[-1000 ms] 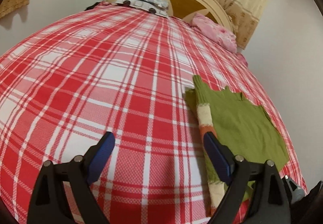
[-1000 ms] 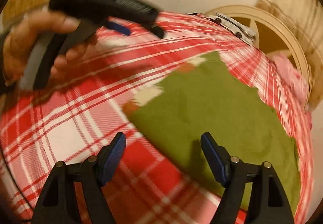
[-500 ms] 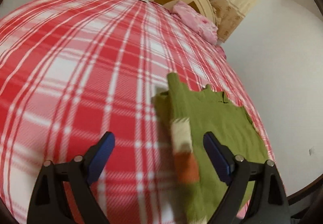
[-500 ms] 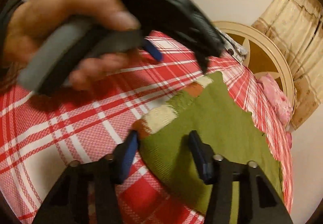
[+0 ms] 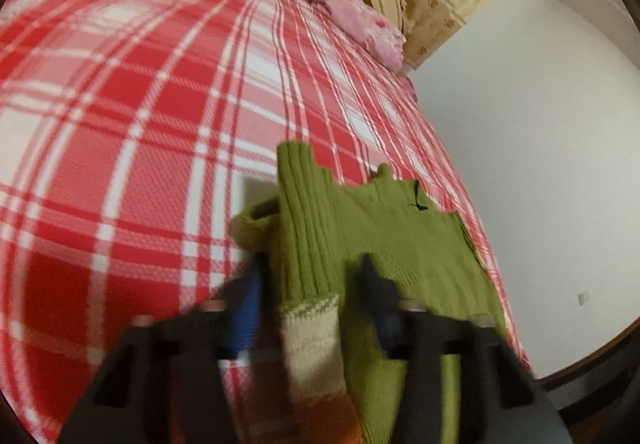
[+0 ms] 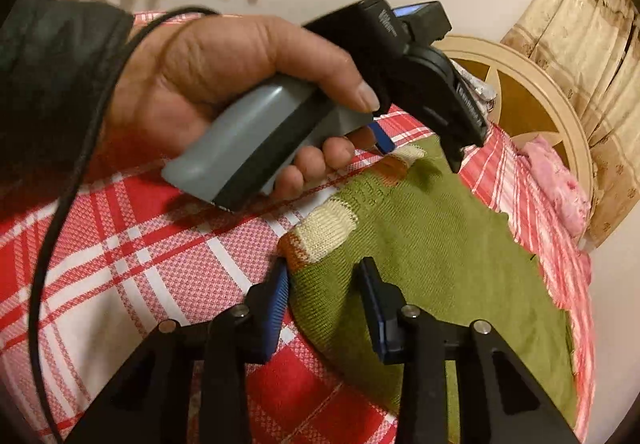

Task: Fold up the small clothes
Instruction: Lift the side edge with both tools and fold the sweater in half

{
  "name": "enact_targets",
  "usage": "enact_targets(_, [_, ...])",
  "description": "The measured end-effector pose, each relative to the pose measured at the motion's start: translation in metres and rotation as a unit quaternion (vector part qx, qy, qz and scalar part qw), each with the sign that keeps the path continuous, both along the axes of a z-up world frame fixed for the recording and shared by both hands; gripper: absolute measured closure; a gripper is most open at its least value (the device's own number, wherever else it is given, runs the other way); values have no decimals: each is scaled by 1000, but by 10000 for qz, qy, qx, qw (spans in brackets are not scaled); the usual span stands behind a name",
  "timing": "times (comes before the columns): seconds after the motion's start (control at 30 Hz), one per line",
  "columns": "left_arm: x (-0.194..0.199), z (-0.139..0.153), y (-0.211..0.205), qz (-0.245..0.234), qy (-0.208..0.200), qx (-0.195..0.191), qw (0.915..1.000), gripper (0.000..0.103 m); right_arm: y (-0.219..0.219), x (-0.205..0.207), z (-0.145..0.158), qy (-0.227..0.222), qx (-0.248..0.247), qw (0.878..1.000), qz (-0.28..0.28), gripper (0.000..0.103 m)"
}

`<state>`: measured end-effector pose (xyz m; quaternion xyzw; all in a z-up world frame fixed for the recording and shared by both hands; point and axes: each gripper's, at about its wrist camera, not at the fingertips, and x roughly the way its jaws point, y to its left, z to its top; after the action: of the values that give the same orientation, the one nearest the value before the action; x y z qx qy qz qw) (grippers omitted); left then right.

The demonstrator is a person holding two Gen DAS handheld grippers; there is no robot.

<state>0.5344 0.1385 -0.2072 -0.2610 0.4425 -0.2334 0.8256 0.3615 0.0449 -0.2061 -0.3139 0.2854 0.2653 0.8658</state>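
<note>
Sweater point(image 6: 440, 264) lies flat on the red plaid bed point(image 6: 140, 264), folded sleeve point(image 5: 308, 244) along its left edge. Nearest me, my right tongs point(image 6: 326, 304) have narrowed from wide open a second ago and now straddle the hem corner at 12 o'clock, blue pads either side of the orange and cream cuff stripes point(image 6: 320, 232), not yet pinching. My left tongs point(image 5: 308, 308) have dropped from hovering over bare plaid to bracket the sleeve, partly closed; blur hides whether they grip. My left hand point(image 6: 240, 84) shows at 11 o'clock. Both ends look framed, so I judge the next fold is about to start. Farther off at 1 o'clock sit the pink pillow point(image 5: 360, 20) and headboard point(image 6: 540, 84).
</note>
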Motion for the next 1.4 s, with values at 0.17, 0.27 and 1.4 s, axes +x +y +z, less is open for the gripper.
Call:
enact_targets(0.17, [0, 0, 8, 96, 79, -360, 9993, 86, -5, 0, 7, 73, 98, 9999, 88, 88])
enact_targets(0.27, [-7, 11, 3, 117, -83, -252, 9996, 88, -17, 1, 17, 13, 313, 9995, 59, 91])
enact_targets(1.4, [28, 87, -282, -1243, -700, 711, 9872, 89, -329, 24, 61, 15, 2492, 9391, -2365, 96])
